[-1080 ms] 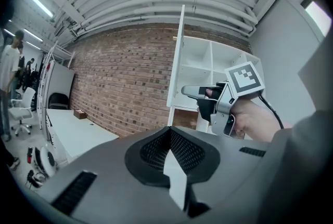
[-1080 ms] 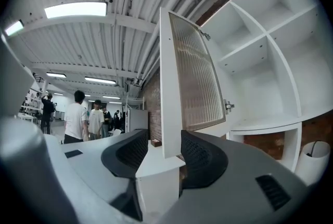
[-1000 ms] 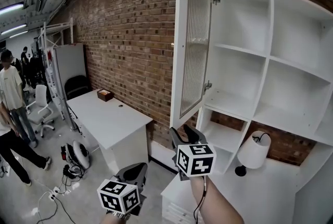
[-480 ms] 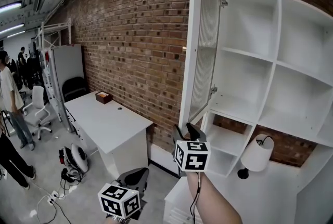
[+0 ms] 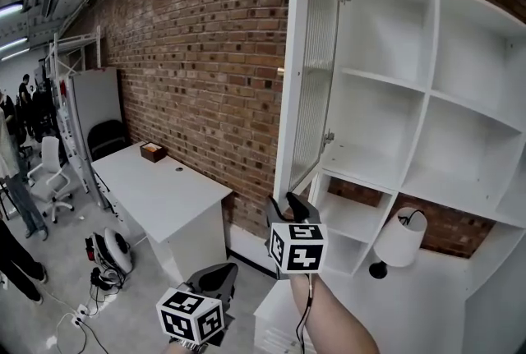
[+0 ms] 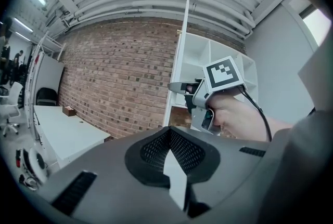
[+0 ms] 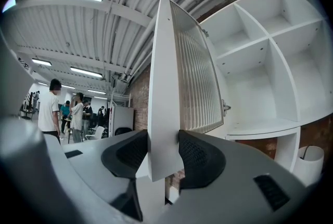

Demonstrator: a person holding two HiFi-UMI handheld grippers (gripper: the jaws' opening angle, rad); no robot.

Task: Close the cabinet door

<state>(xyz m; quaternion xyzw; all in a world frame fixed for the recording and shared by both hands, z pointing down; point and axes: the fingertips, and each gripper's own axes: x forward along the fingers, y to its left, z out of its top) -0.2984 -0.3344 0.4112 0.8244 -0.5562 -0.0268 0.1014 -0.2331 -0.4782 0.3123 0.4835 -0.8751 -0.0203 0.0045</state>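
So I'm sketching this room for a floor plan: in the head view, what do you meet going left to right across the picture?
white office chair → white desk → cabinet door → lamp

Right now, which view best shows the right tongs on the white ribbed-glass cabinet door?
The right gripper view: the edge of the white ribbed-glass cabinet door sits between the right tongs, which just closed further on it. In the head view the marker cube hides the grip; the left gripper view shows it small and far.
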